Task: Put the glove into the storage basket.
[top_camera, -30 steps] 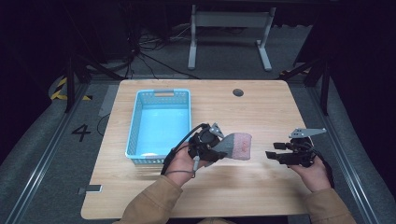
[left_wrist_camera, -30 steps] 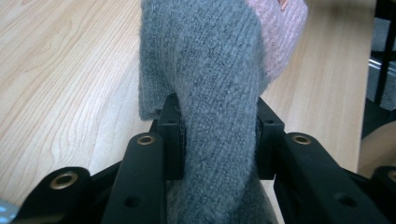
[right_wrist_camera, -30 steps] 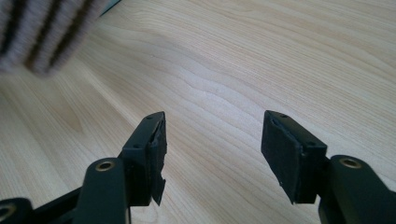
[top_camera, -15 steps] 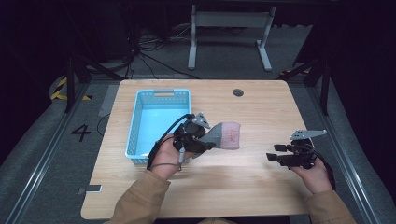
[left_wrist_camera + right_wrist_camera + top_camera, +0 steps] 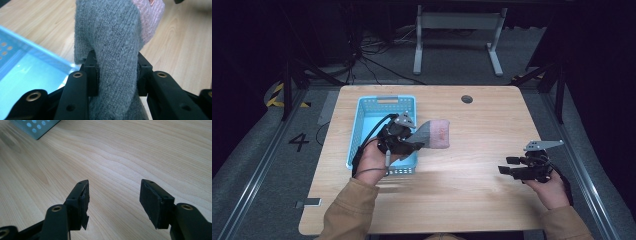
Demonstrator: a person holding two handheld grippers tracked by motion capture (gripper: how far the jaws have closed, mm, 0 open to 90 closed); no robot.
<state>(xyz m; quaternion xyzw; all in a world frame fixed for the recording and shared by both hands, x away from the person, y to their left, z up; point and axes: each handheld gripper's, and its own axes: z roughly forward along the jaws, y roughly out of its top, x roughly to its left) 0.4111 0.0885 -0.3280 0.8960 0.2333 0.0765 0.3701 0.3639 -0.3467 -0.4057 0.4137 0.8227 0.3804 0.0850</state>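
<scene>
1. Knitted grey-and-pink sock (image 5: 432, 134), high view: clamped in the left gripper (image 5: 404, 140) and sticking out from it to the right, off the wooden table (image 5: 482, 210). Its pink end reaches past the right rim of the blue basket (image 5: 362, 125), and the gripper itself is above the basket's near right corner. The right gripper (image 5: 512, 166) sits near the table's right edge, well apart from the sock, with nothing in it.
2. Left gripper view: the sock (image 5: 112, 50) runs up between the two black jaws, whose pads press on the grey knit from both sides. The pink part (image 5: 150, 17) lies beyond. The basket's blue floor (image 5: 25, 82) shows at lower left.
3. Right gripper view: the right gripper (image 5: 113, 195) has its jaws spread with bare wood between them. A basket corner (image 5: 37, 127) is at upper left.
</scene>
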